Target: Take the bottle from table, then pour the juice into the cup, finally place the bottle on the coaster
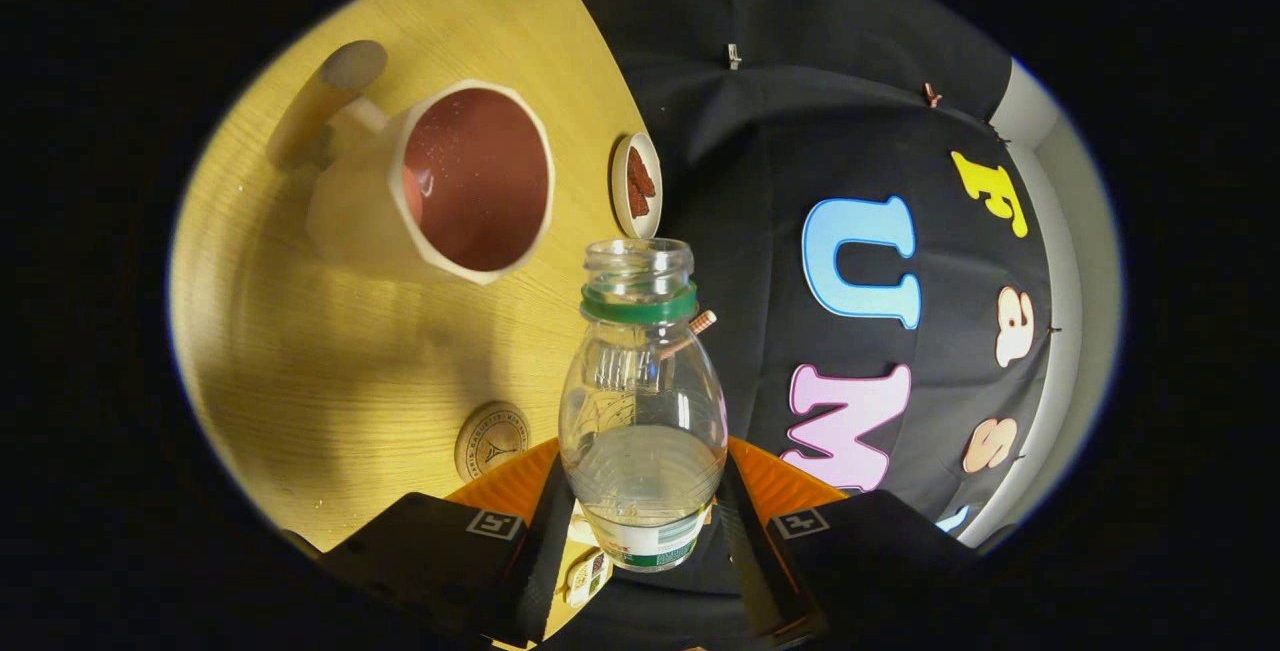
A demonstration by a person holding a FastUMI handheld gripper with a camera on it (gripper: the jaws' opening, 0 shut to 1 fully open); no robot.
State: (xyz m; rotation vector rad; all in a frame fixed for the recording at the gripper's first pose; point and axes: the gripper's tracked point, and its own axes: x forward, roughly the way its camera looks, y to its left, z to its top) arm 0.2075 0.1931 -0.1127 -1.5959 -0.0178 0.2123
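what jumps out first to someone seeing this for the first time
The clear bottle stands out, gripped between the fingers of the claw, cap off and tilted toward the table. Beyond it sits the big cup with its reddish inside, and a round coaster lies just left of the bottle.

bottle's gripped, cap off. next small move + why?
Probably carry the bottle, clamped in the hand-held gripper, over toward the cup and tip further: its open mouth sits short of the cup's rim, and clear liquid remains inside.
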